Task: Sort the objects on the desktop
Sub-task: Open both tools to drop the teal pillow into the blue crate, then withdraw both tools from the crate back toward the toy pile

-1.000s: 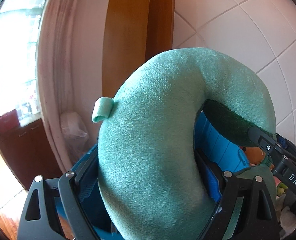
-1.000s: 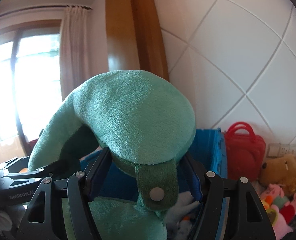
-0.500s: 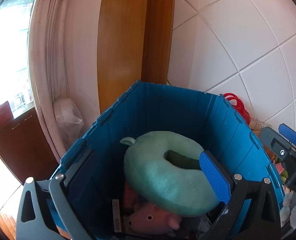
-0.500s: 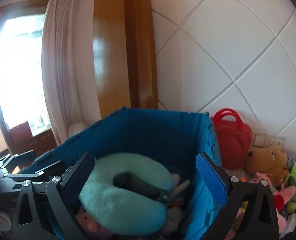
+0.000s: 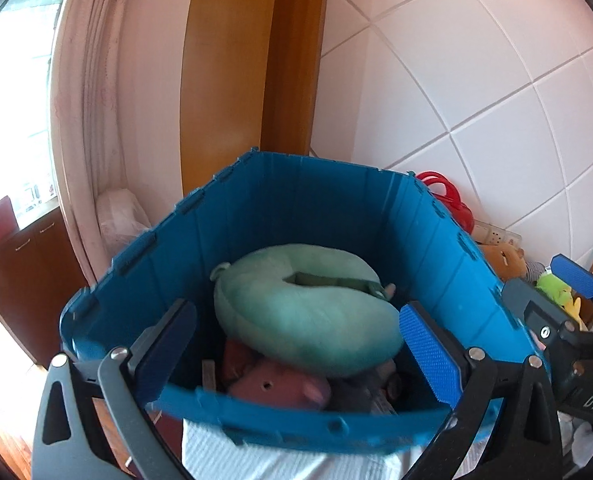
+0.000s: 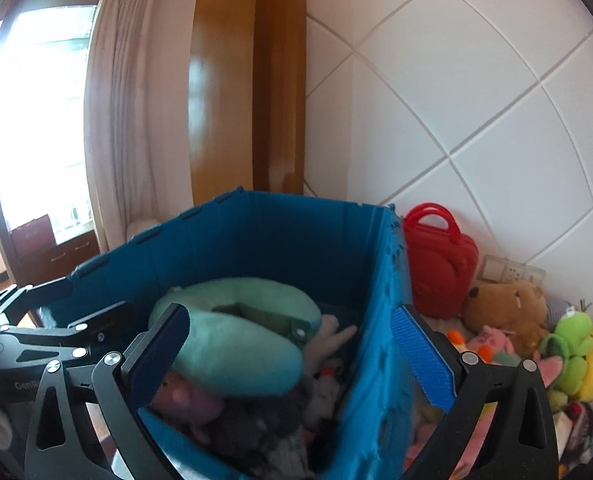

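Observation:
A green neck pillow lies inside the blue crate, on top of a pink plush toy and other soft toys. My left gripper is open above the crate's near edge, nothing between its fingers. My right gripper is open too, over the crate's right corner, its right pad outside the wall. The right gripper shows at the right edge of the left wrist view. The left gripper shows at the left of the right wrist view.
A red handbag stands against the tiled wall right of the crate. A brown plush, a green frog plush and other small toys lie beside it. A curtain and a wooden door frame rise behind the crate.
Both grippers held the neck pillow a second ago, then opened and let it drop into the crate. Since then both have drawn back a little from the crate.

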`<state>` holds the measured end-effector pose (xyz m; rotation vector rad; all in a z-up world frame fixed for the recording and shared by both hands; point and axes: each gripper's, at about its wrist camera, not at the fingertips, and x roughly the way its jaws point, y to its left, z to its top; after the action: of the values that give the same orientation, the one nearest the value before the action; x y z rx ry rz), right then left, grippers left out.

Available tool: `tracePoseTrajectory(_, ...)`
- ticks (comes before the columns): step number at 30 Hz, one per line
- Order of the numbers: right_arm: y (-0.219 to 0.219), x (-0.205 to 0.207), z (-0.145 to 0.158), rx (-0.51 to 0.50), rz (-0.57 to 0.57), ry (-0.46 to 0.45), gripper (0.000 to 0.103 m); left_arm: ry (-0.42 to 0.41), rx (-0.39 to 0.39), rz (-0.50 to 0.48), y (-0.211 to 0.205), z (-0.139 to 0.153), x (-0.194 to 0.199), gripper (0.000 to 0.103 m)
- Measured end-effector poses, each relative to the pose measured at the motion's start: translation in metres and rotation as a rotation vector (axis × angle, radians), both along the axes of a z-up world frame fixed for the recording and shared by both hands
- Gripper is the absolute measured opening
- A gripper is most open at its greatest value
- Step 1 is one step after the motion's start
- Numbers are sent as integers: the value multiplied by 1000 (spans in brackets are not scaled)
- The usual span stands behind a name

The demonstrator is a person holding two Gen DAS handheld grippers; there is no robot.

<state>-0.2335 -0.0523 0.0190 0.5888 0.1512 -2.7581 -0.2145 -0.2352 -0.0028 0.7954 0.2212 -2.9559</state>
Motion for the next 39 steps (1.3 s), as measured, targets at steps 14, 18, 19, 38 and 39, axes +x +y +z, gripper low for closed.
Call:
tracePoseTrajectory(14,107,86,-17,-11,-18,-16,103,-11,-14,-19,112,-12,93,103)
tracePoseTrajectory(18,150,118,-25,-20,-29,-25,103,-22,-24,-29,150,-17,122,103)
tracePoseTrajectory(19,161,126,-27,-23,-33,-28,103,-26,-30,-36,162,-18,129,103)
tracePoseTrajectory(38,290,171,-59,-56,-296,-92,103,-96,-68,-293,282,-46,124,103)
tracePoseTrajectory(39,292,170,-61,-56,-308,-93,103,-100,-71,-305,285,-48,121,103)
